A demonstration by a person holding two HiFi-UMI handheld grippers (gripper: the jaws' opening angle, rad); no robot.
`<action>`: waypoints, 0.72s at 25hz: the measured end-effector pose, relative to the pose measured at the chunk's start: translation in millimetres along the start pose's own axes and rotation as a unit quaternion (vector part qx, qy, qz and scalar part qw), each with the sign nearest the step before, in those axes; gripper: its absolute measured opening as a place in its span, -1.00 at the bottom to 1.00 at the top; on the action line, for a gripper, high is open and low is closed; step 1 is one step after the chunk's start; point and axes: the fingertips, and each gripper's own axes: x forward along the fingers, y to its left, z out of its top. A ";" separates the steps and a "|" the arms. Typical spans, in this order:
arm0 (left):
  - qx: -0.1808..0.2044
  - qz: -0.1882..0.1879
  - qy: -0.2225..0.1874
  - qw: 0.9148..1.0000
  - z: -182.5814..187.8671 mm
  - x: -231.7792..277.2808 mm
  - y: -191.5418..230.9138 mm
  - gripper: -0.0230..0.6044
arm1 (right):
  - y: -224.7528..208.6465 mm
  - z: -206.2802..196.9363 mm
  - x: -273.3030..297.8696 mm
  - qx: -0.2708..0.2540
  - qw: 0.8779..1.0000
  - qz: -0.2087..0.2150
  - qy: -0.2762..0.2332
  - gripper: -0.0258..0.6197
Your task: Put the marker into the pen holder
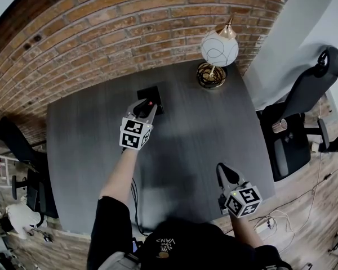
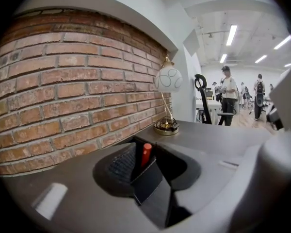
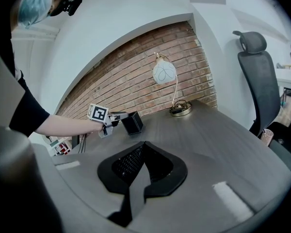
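The black square pen holder (image 1: 156, 92) stands on the dark grey table (image 1: 186, 145) near the brick wall. A red marker (image 2: 145, 153) stands upright in the pen holder (image 2: 150, 183), its cap sticking out of the top. My left gripper (image 1: 146, 107) reaches over the holder, its jaws open on either side of the marker (image 1: 151, 103) with no pad pressing on it. In the left gripper view my left gripper (image 2: 146, 163) frames both. My right gripper (image 1: 222, 172) hovers open and empty by the table's near right edge; its own view shows my right gripper (image 3: 144, 165) above bare table, and the holder (image 3: 133, 123) far off.
A globe lamp (image 1: 218, 49) on a brass base stands at the table's far right corner. A black office chair (image 1: 304, 94) sits to the right of the table. The brick wall (image 1: 101, 32) runs behind it. People stand in the distant room (image 2: 228, 96).
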 end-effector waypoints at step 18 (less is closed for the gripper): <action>0.007 0.001 -0.042 0.999 33.2 -48.2 -15.5 -0.42 | 21.1 5.7 -6.1 -0.007 0.999 0.028 -0.015 -0.92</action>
